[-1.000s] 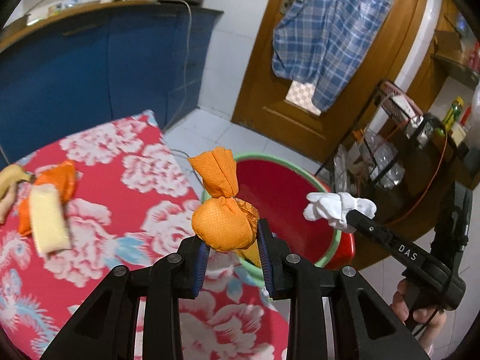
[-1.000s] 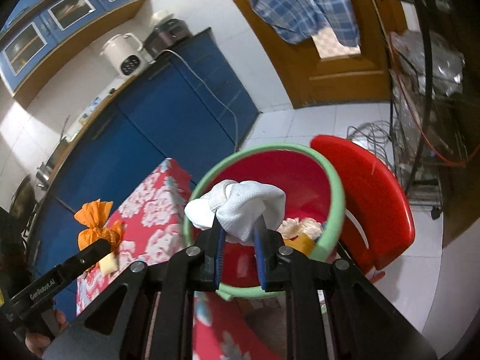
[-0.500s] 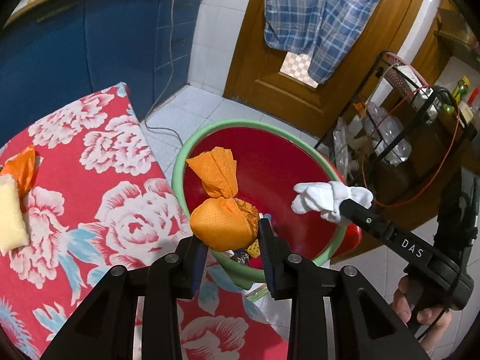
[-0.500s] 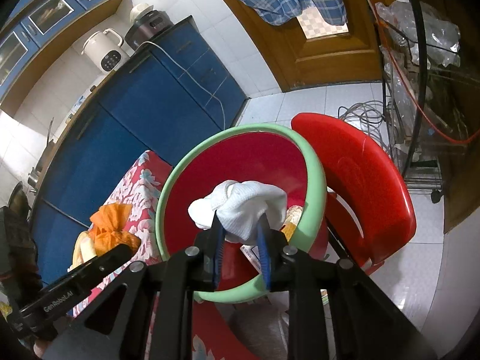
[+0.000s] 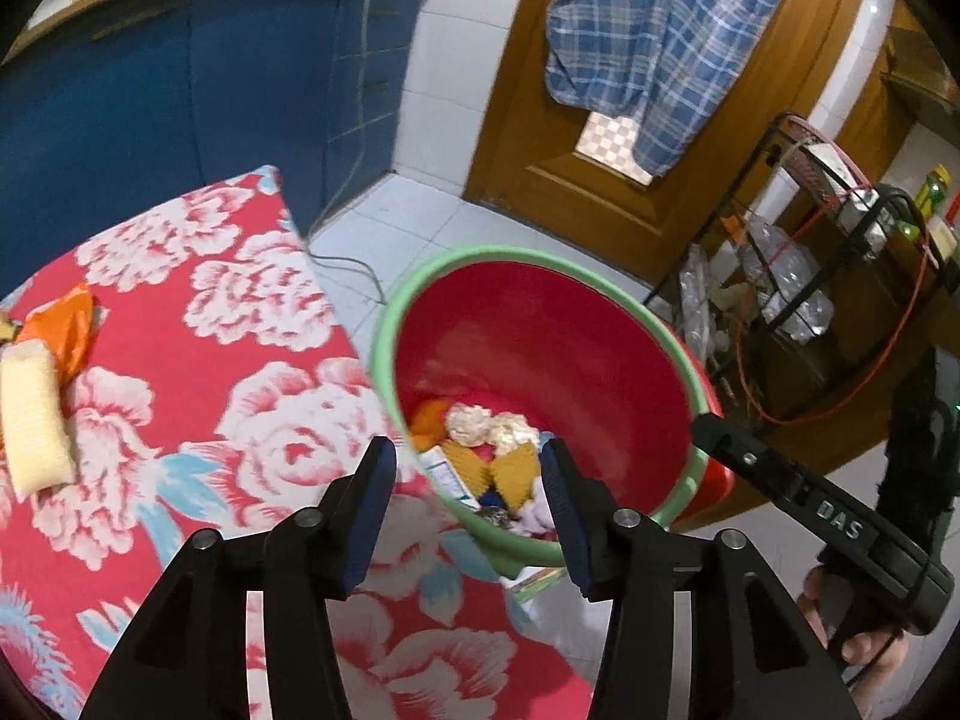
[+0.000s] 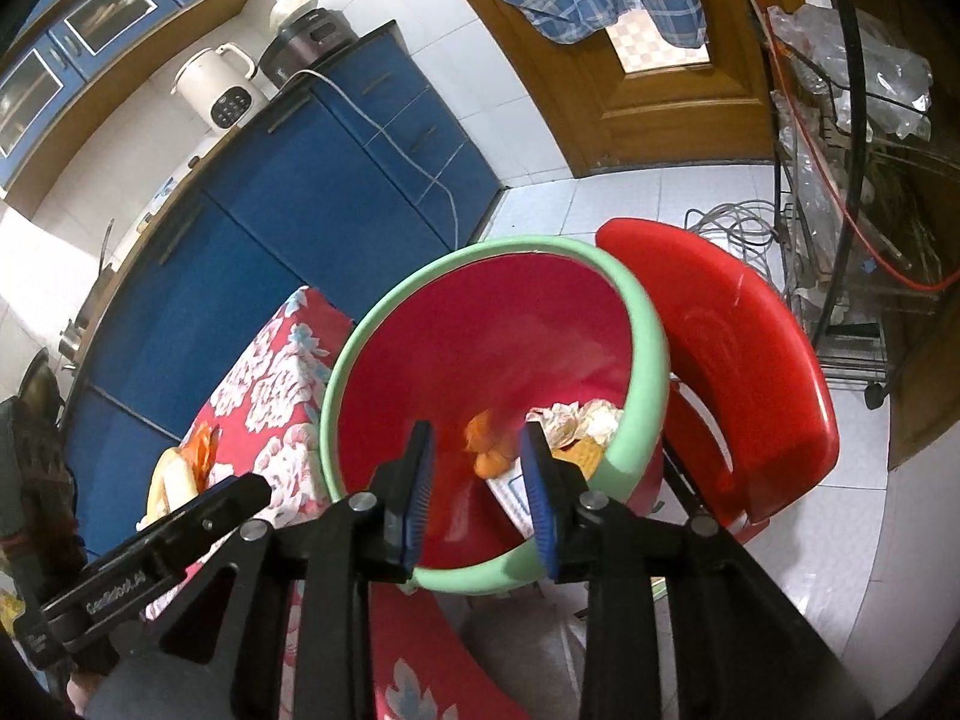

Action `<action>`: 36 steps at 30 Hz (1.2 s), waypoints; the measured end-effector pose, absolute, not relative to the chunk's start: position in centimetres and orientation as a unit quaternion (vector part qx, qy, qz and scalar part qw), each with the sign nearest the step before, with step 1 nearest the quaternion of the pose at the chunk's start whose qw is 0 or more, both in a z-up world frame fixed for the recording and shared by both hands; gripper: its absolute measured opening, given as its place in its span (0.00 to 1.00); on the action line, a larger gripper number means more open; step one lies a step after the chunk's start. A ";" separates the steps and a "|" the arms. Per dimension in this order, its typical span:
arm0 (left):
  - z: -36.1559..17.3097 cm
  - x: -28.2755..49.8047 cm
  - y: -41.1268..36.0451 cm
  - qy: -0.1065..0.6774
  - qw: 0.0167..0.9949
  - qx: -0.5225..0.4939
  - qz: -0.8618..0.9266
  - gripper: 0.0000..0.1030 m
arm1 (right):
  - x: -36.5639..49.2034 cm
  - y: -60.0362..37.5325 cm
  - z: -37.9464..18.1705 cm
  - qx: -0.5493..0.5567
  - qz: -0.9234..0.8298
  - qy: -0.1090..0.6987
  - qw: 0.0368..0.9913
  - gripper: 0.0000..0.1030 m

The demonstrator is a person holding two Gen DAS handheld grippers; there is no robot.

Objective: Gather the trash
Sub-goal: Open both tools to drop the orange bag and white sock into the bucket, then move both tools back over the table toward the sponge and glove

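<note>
Tiles, white, cover the floor (image 6: 606,192) and walls of a kitchen with blue cabinets (image 5: 180,96), a wooden door (image 5: 522,138) and a checked shirt (image 5: 660,30) hanging on it. A table under a red flowered cloth (image 5: 210,360) stands beside a red bin with a green rim (image 5: 456,264). Trash lies in the bin's bottom: an orange wad (image 6: 489,456), crumpled paper (image 5: 492,426), yellow scraps (image 5: 510,468). On the cloth lie a pale sponge (image 5: 30,420) and an orange wrapper (image 5: 66,324).

The left gripper (image 5: 468,474) and right gripper (image 6: 474,480) hover over the bin, jaws apart and empty, having just been opening.

Only the right view shows the red chair (image 6: 750,372), the white kettle (image 6: 219,90) and the upper cupboards (image 6: 90,18). Only the left view shows a hand (image 5: 864,648) on the right gripper's handle.
</note>
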State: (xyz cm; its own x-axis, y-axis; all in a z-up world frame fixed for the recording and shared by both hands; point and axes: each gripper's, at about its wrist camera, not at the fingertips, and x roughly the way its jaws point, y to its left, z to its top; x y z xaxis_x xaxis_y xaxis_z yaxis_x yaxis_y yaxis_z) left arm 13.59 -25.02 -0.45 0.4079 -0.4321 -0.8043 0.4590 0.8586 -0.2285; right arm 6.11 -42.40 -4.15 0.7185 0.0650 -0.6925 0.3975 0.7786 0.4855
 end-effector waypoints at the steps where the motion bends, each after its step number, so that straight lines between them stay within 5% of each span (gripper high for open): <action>1: -0.4 13.7 -24.6 0.475 0.840 0.012 -0.261 0.50 | 6.1 -42.2 -4.1 0.317 -0.094 0.363 0.871 0.34; 7: -0.2 14.5 -21.5 0.468 0.854 -0.003 -0.226 0.50 | 6.1 -40.6 -3.0 0.308 -0.083 0.356 0.878 0.41; 36: -2.7 19.1 -4.7 0.460 0.885 -0.074 -0.023 0.50 | 8.0 -37.8 -3.2 0.279 -0.082 0.379 0.879 0.41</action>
State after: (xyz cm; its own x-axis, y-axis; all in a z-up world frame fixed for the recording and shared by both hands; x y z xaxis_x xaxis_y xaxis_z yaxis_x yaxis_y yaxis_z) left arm 19.13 -4.75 -2.75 0.5762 -0.1090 -0.8100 -0.0280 0.9879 -0.1529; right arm 7.99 -37.81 -3.20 0.6992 0.0680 -0.7117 0.3549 0.8311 0.4281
